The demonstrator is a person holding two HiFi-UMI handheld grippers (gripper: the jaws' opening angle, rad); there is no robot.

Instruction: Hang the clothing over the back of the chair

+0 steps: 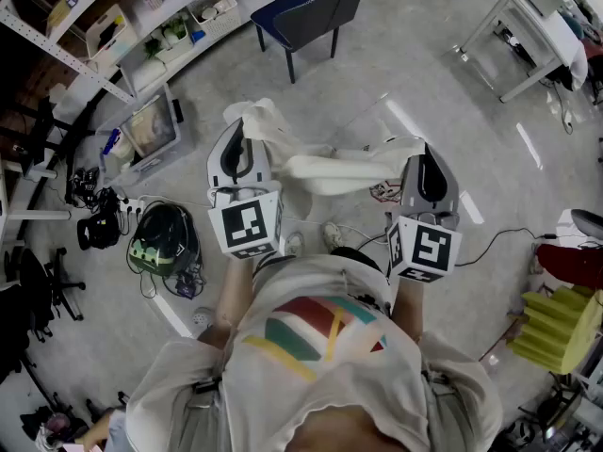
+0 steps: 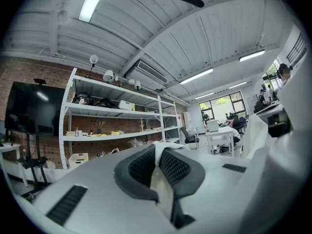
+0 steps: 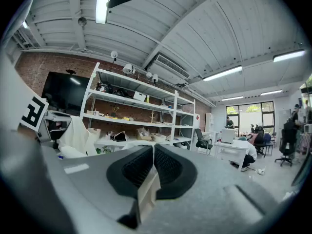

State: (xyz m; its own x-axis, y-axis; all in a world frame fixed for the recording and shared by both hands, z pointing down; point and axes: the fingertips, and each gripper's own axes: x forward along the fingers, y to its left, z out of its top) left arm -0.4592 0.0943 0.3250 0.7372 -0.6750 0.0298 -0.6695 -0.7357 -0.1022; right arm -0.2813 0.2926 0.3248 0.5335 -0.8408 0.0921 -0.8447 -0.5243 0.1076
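A white garment hangs stretched between my two grippers, above the floor in front of the person. My left gripper is shut on its left end, where the cloth bunches up. My right gripper is shut on its right end. In the left gripper view the dark pads meet on a strip of white cloth at the left gripper. The right gripper pinches a fold of the cloth the same way. The dark blue chair stands farther ahead, its back towards me, apart from the garment.
Metal shelving with boxes runs along the upper left. A plastic crate and a dark helmet-like bundle sit on the floor at left. White tables stand at upper right, yellow foam at lower right. A cable crosses the floor.
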